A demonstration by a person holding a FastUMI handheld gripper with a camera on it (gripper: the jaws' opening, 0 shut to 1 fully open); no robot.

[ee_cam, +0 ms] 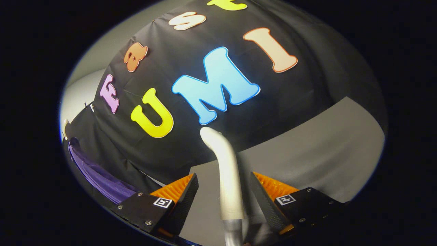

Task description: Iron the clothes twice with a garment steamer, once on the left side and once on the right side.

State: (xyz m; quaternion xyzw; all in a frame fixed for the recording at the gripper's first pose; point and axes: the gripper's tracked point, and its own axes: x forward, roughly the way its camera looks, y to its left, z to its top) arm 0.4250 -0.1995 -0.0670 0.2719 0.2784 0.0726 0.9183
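Gripper [223, 191] open, fingers either side of the steamer handle [226, 171] and not yet pressing; next, I'd say, close, then carry it to the purple garment [102, 177].

Steamer [225, 160] cream-white; garment [102, 177] purple; table [307, 157] grey

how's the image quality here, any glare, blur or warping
Gripper view: strong fisheye warping bends the booth wall and grey surface into curves; the scene sits tilted; soft glare on the pale steamer handle between the open gripper fingers, neither clearly pressing it; the purple garment lies dim in shadow; focus is mostly sharp.
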